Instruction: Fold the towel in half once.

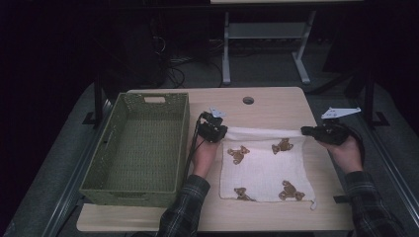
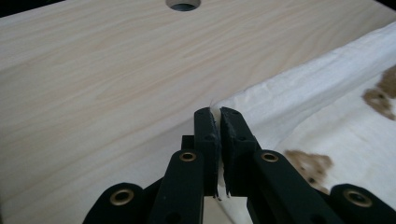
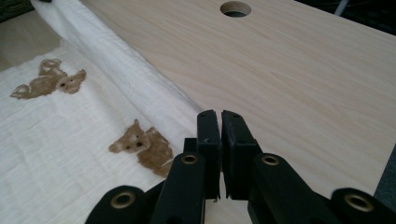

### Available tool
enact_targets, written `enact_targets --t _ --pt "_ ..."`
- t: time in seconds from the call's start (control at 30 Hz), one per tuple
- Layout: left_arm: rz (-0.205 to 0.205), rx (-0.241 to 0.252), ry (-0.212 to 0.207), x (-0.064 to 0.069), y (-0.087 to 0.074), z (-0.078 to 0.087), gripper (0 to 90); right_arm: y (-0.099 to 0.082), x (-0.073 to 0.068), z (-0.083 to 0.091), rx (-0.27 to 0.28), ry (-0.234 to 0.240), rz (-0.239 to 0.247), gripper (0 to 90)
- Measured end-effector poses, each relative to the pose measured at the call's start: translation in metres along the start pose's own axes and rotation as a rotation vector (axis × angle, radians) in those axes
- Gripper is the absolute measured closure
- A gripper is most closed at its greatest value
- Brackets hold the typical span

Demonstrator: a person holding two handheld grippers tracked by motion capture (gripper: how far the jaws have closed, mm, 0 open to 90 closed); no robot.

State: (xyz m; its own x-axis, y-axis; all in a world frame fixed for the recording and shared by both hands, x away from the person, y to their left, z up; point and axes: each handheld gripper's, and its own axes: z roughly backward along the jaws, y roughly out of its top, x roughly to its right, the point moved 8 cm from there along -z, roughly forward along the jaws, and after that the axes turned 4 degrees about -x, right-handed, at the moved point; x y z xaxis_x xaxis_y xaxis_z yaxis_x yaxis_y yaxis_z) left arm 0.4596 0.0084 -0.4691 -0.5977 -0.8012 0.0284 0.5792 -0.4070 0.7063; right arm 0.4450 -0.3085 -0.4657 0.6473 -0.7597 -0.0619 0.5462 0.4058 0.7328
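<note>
A white cloth [image 1: 264, 165] printed with brown bears lies spread on the wooden table [image 1: 276, 106]. Its far edge runs taut in a straight line between the two grippers. My left gripper [image 1: 221, 132] is shut on the cloth's far left corner, and in the left gripper view a sliver of white fabric shows between the closed jaws [image 2: 217, 114], with the cloth [image 2: 317, 93] trailing off to the right. My right gripper [image 1: 305, 131] is shut on the far right corner; its jaws [image 3: 218, 116] are pressed together where the folded edge of the cloth [image 3: 56, 135] ends.
An empty green woven basket [image 1: 184, 143] stands on the left part of the table, close beside the left hand. A round cable hole [image 1: 248, 100] sits near the table's far edge. Bare tabletop lies beyond the cloth.
</note>
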Motion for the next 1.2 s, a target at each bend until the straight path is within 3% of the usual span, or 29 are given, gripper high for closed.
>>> enact_targets --t 0.3,0.6,0.9,1.2 --pt "-0.053 0.010 -0.016 0.015 -0.014 0.025 85.4 -0.017 -0.018 0.018 0.019 0.039 -0.032 86.1" --pt "-0.076 0.038 -0.023 0.024 -0.026 0.038 85.3 -0.029 -0.034 0.025 -0.001 0.031 -0.005 86.1" --pt "-0.109 0.019 -0.054 0.040 -0.050 0.049 85.2 -0.048 -0.050 0.032 -0.023 0.037 0.002 86.0" --pt "-0.125 0.021 -0.073 0.050 -0.063 0.061 85.0 -0.064 -0.067 0.039 -0.026 0.055 0.016 86.0"
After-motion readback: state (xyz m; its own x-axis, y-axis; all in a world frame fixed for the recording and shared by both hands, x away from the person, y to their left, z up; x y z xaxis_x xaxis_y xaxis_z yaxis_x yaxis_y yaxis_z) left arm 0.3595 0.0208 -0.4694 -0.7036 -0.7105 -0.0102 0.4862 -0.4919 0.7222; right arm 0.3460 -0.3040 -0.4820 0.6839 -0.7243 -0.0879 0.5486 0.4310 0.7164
